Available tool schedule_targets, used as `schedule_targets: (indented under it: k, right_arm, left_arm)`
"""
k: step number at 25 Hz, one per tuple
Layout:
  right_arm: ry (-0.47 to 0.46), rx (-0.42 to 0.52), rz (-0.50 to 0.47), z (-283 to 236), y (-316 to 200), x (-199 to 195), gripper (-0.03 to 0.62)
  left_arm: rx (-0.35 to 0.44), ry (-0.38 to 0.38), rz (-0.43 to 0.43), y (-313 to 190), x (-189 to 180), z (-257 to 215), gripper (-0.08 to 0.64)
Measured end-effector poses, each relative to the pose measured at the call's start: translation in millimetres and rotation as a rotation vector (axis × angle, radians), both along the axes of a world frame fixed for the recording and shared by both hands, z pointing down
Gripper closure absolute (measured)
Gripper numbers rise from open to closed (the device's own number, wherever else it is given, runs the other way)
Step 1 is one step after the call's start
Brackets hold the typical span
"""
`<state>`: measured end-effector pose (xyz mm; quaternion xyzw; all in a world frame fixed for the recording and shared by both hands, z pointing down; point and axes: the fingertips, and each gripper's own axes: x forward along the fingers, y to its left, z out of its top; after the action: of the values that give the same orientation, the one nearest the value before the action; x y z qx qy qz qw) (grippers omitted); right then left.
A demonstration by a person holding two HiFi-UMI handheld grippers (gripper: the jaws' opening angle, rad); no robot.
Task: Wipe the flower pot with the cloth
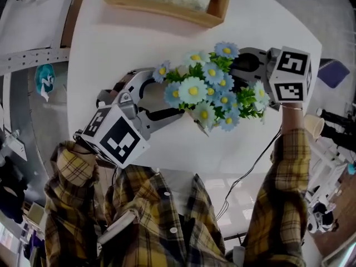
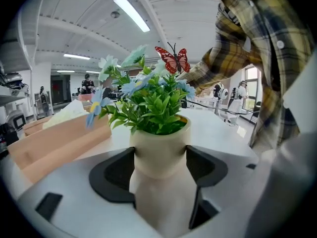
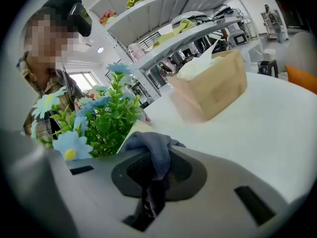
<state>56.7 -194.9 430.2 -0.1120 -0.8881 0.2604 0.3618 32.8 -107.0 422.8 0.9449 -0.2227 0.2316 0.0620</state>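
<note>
Left gripper [image 2: 161, 170] fingers [image 2: 111, 175] clamped on cream pot of blue artificial flowers [image 2: 161, 143] | right gripper [image 3: 156, 170] fingers [image 3: 183, 170] pinched on grey cloth [image 3: 153, 145], held beside pot rim

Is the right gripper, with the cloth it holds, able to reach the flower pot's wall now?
Probably yes. The right gripper pinches the cloth close beside the flower pot, with nothing between. The left gripper clamps the pot's body, so only the flowers may crowd the approach.

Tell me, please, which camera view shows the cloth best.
The right gripper view: the grey cloth sits close up, pinched in the right gripper. The head view hides it behind the flowers; the left gripper view shows none of it.
</note>
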Motion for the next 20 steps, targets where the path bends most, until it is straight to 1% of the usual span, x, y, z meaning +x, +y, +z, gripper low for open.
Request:
schedule_targets:
  k: [2,4,7,11,14,16,20]
  right_arm:
    - [0.019,-0.002,0.009,5,1,-6,0.569]
    - [0.024,0.008,0.039,4,2,-6,0.569]
    - [0.011,0.028,0.108,1,6,-3,0.569]
    - [-0.002,0.043,0.205,4,24,1,0.569]
    - [-0.007,0.061,0.316,7,41,5,0.569]
    - [-0.014,0.071,0.415,8,50,7,0.569]
    - [-0.016,0.076,0.623,9,65,9,0.569]
  left_arm:
    - [-0.009,-0.004,0.041,1,-5,4,0.235]
    - [-0.012,-0.005,0.050,4,-5,4,0.233]
    - [0.001,-0.014,0.016,10,-9,2,0.233]
    - [0.002,-0.027,-0.031,29,-24,7,0.233]
    - [-0.022,-0.013,-0.065,50,-33,8,0.232]
    - [-0.043,0.011,-0.097,63,-36,7,0.219]
    - [-0.059,0.056,-0.222,65,-41,-5,0.188]
